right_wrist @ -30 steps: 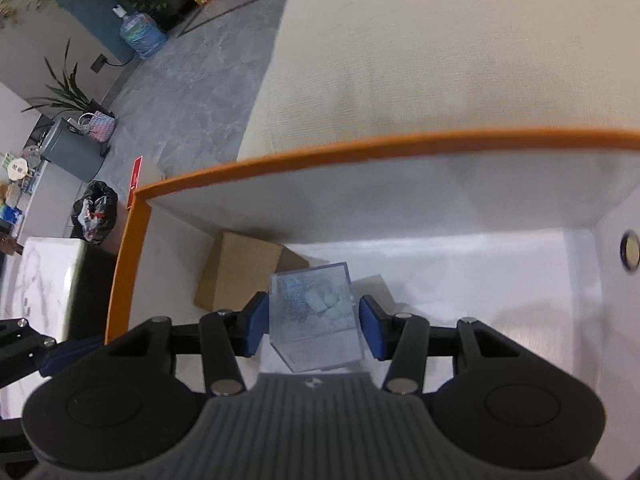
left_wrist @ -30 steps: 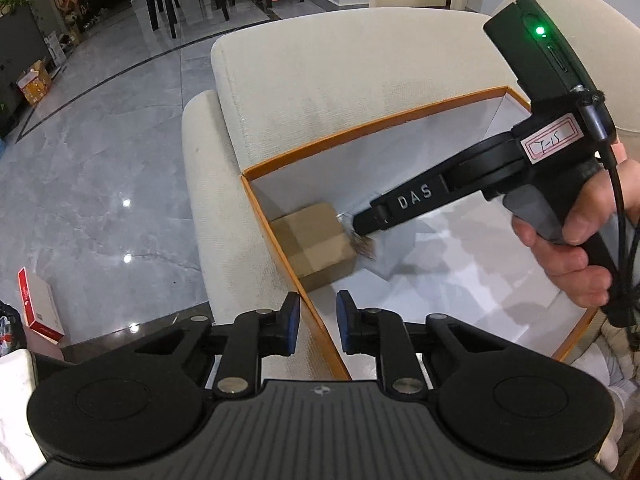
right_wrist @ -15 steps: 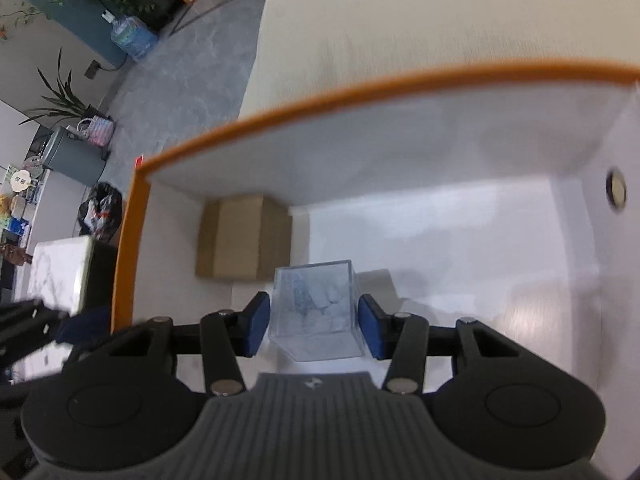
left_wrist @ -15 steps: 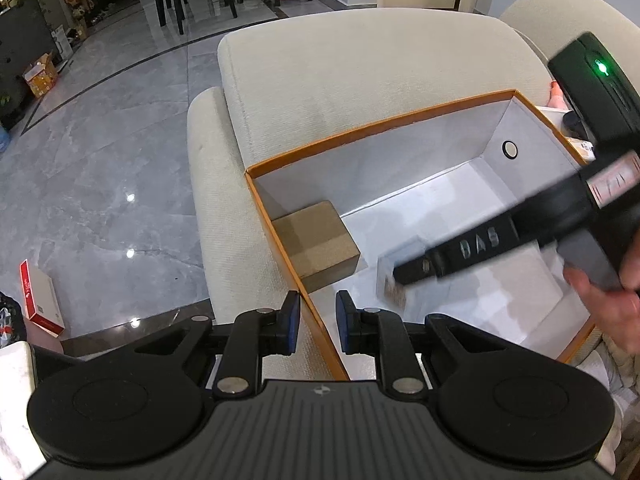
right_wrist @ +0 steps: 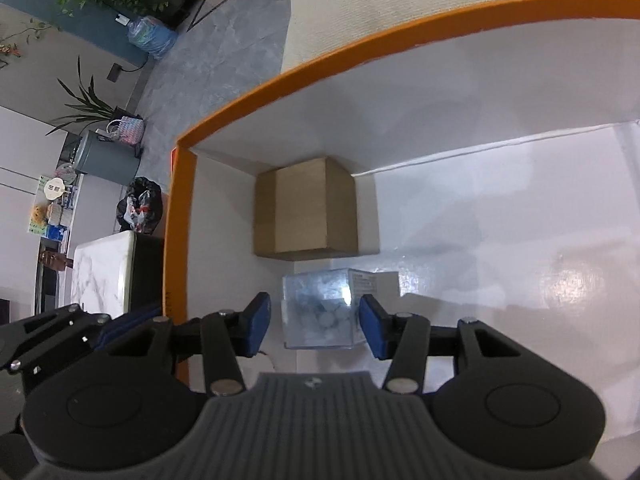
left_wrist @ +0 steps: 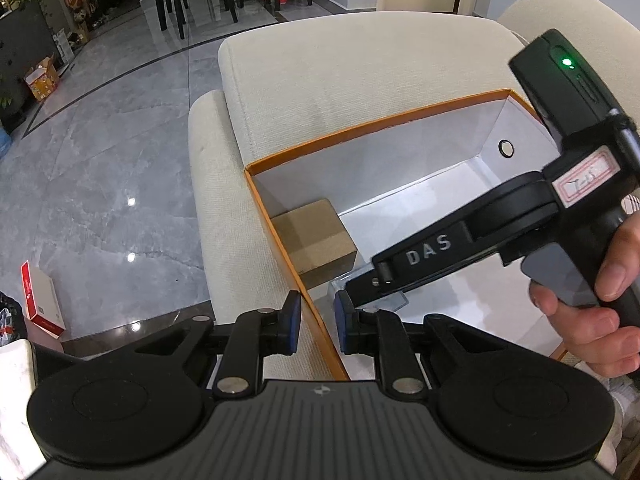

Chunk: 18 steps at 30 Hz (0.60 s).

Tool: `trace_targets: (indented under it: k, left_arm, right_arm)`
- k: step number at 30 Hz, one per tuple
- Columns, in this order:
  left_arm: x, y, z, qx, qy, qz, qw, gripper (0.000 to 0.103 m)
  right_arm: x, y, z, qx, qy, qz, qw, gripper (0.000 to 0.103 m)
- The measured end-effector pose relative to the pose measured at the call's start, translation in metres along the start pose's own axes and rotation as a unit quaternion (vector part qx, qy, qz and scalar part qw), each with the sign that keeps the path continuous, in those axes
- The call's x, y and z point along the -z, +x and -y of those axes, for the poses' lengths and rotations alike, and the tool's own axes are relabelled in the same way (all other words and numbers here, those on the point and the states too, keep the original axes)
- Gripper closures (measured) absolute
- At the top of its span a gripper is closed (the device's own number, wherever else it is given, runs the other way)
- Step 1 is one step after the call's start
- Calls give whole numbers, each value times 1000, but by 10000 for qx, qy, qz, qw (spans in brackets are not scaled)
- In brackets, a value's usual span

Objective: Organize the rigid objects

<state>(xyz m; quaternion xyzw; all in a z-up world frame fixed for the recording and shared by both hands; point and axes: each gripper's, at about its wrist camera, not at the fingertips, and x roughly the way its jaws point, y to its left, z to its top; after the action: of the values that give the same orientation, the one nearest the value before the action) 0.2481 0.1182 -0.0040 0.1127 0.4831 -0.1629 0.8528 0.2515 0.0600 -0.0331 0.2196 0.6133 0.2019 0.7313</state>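
Note:
An orange-rimmed white storage box sits on a cream sofa. A small brown cardboard box stands in its far left corner. My right gripper reaches down into the storage box, shut on a clear plastic box of small pale pieces. That clear box is low over the white floor, just in front of the cardboard box. My left gripper hovers at the near left wall, its pads a narrow gap apart with the orange rim running between them.
The cream sofa cushions surround the storage box. A hand grips the right tool's handle. Grey tiled floor lies to the left with a red-and-white carton. A marble-topped table stands beside the sofa.
My right gripper has swung the clear box out to the right, then brought it back and down in front of the cardboard box. The left gripper has stayed put.

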Motion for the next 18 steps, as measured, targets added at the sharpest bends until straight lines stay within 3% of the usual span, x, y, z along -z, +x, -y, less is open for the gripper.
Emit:
trace_targets:
  k: [3, 8, 9, 12, 18]
  left_arm:
    - [1, 0, -2, 23, -25, 23, 10000, 83]
    - [0, 0, -1, 2, -5, 29, 10000, 83]
    - [0, 0, 0, -3, 4, 25, 10000, 83]
    - [1, -1, 0, -4, 21, 34, 10000, 83]
    - [2, -6, 1, -43, 22, 95, 9999, 83]
  right_arm:
    - [3, -3, 5, 8, 105, -13, 9999, 54]
    - [7, 4, 11, -79, 354, -121, 9993, 90]
    - [7, 5, 10, -99, 370, -114, 9992, 92]
    - [8, 9, 7, -143, 423, -45, 9990, 94]
    - [7, 4, -3, -157, -83, 231, 9996, 94]
